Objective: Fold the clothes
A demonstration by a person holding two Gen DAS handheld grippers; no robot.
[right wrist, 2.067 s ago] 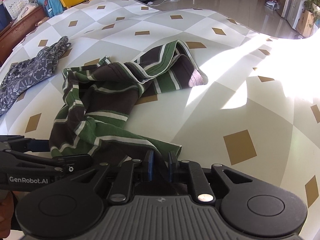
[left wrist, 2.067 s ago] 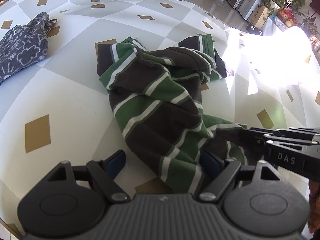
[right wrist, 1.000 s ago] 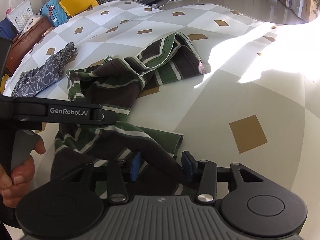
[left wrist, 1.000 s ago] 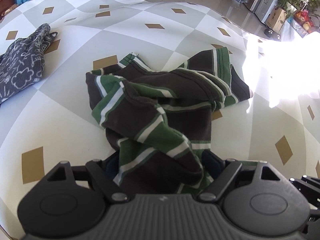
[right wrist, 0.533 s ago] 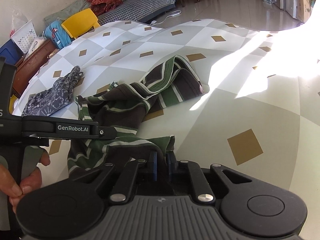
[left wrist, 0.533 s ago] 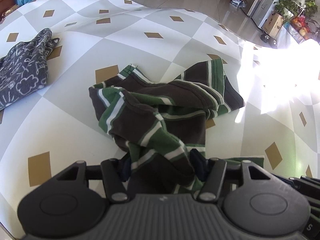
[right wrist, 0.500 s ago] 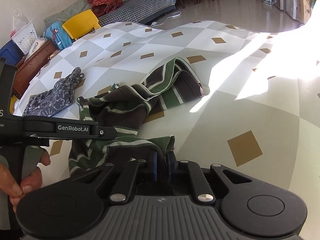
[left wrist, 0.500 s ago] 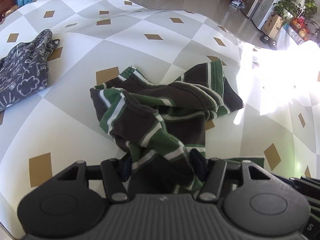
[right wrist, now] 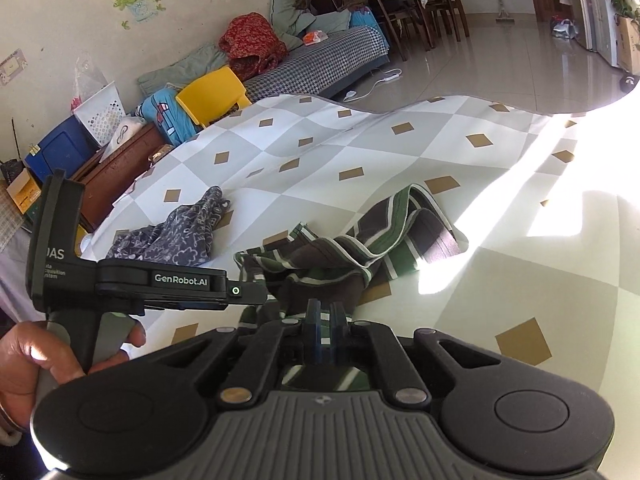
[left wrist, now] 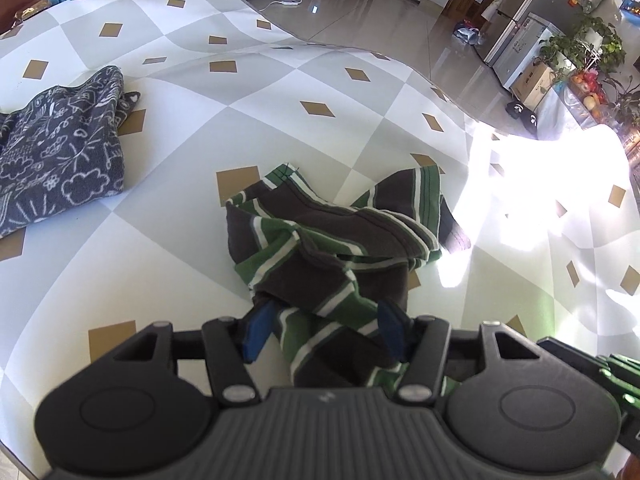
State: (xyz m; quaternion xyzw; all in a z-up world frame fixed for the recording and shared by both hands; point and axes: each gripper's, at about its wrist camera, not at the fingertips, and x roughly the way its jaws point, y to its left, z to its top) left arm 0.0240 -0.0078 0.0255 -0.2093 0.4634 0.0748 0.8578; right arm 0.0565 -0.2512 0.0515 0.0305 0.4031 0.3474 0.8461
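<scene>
Where the left wrist view looked down on the checked table cover [left wrist: 280, 92], the striped garment [left wrist: 332, 240], brown with green and white bands, lay crumpled at its middle. The left gripper [left wrist: 326, 330] stood partly closed, its jaws having just drawn inward, the blue pads [left wrist: 258, 326] bunching the near fold of that garment and lifting it. A grey patterned cloth [left wrist: 60, 160] lay well apart to the left of the garment.

In the right wrist view, the right gripper [right wrist: 325, 320] was closed to the last, its jaws having just come together, pinching the garment's near edge [right wrist: 316, 276]. The remainder trailed away across the cover [right wrist: 400, 152]. Left of the garment, a hand [right wrist: 44, 360] held the handle of the left gripper [right wrist: 140, 284]. The grey cloth [right wrist: 172, 236] lay beyond it.
</scene>
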